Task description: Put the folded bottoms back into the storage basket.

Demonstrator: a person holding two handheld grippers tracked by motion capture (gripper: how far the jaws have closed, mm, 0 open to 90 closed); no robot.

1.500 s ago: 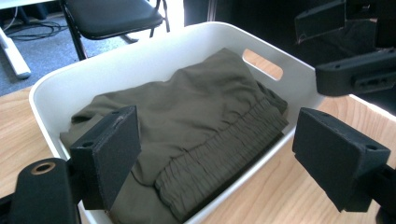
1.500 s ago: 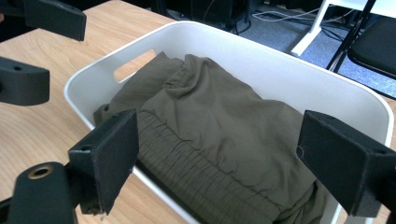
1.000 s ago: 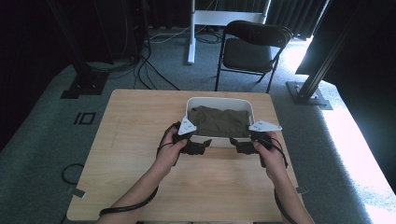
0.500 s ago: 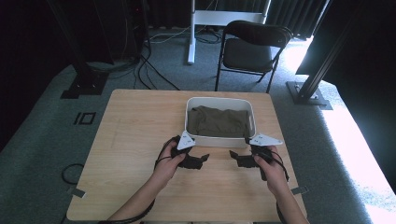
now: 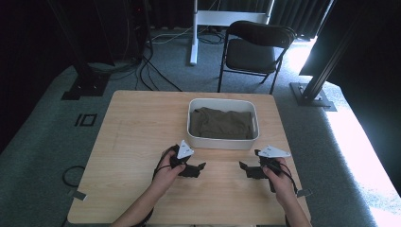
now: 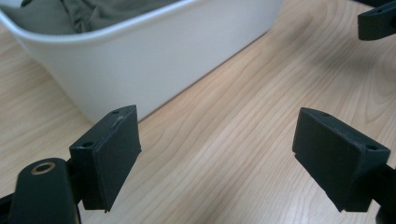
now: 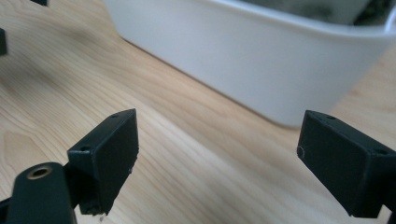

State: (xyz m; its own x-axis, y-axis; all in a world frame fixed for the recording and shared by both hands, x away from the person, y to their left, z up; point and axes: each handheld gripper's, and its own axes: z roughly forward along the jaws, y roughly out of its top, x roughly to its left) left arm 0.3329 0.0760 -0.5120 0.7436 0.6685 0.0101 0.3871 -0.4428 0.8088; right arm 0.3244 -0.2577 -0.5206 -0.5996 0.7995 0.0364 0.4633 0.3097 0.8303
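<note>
Both the left gripper [image 5: 202, 166] and the right gripper [image 5: 242, 166] have their jaws wide apart with nothing between them, low over the table [image 5: 137, 127]. Just beyond them is the white tub [image 5: 222, 141], long axis across the table, with the olive cloth [image 5: 222, 124] inside.

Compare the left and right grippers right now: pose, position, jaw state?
The left gripper sits in front of the white bin's left corner; the right gripper sits below its right corner, nearer the table's edge. The left one's jaws point right, the right one's point left, so they face each other. Shared: both have open, empty jaws, low over bare wood, clear of the bin and the olive cloth.
</note>
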